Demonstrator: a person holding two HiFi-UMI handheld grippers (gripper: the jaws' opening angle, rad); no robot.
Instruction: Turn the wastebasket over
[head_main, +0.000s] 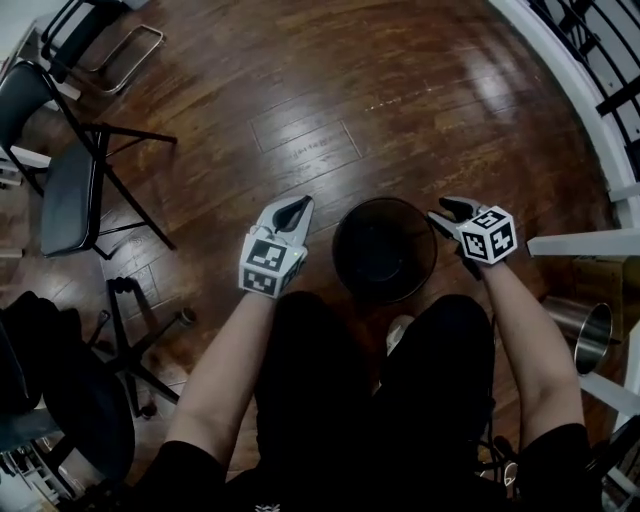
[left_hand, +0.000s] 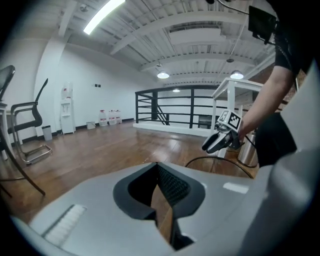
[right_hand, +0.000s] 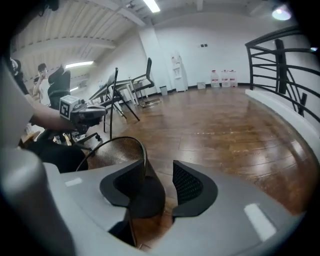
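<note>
The wastebasket (head_main: 385, 250), black mesh and round, stands upright on the wood floor in front of my knees, mouth up. My left gripper (head_main: 295, 210) hovers just left of it, apart from its wall, tips together with nothing between them. In the left gripper view its jaws (left_hand: 157, 165) meet at the tip, with the basket's rim (left_hand: 220, 162) ahead to the right. My right gripper (head_main: 445, 212) is at the basket's right rim. In the right gripper view that gripper (right_hand: 159, 167) straddles the mesh wall (right_hand: 117, 152): the wall lies by the left pad, and floor shows before the right pad.
Black chairs (head_main: 70, 180) and an office chair's base (head_main: 140, 340) stand at the left. A steel bin (head_main: 590, 330) and white table legs (head_main: 580, 243) are at the right. A curved white ledge with a railing (head_main: 580, 90) runs along the far right. My legs are right behind the basket.
</note>
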